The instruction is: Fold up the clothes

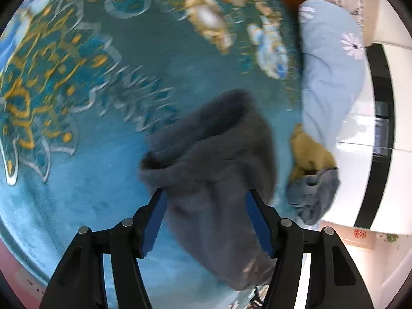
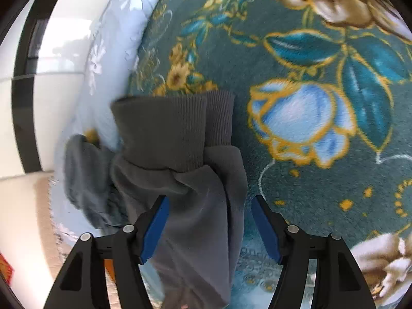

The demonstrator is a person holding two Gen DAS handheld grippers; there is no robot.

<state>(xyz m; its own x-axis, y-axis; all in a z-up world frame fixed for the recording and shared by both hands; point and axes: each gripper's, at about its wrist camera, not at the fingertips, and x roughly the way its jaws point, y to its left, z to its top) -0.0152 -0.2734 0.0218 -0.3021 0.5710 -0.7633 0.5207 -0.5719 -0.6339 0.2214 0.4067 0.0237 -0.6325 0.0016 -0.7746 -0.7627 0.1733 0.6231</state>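
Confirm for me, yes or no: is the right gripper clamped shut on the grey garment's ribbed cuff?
No. The right gripper stands open, its blue pads apart, and the ribbed cuff of the grey garment lies beyond its fingertips.

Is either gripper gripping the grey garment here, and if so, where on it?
Neither. Left gripper and right gripper both stand open; the grey garment lies between their pads, unclamped.

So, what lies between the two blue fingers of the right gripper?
In the right wrist view, the dark grey ribbed-cuff garment lies between the fingers of the open right gripper, on the teal floral blanket.
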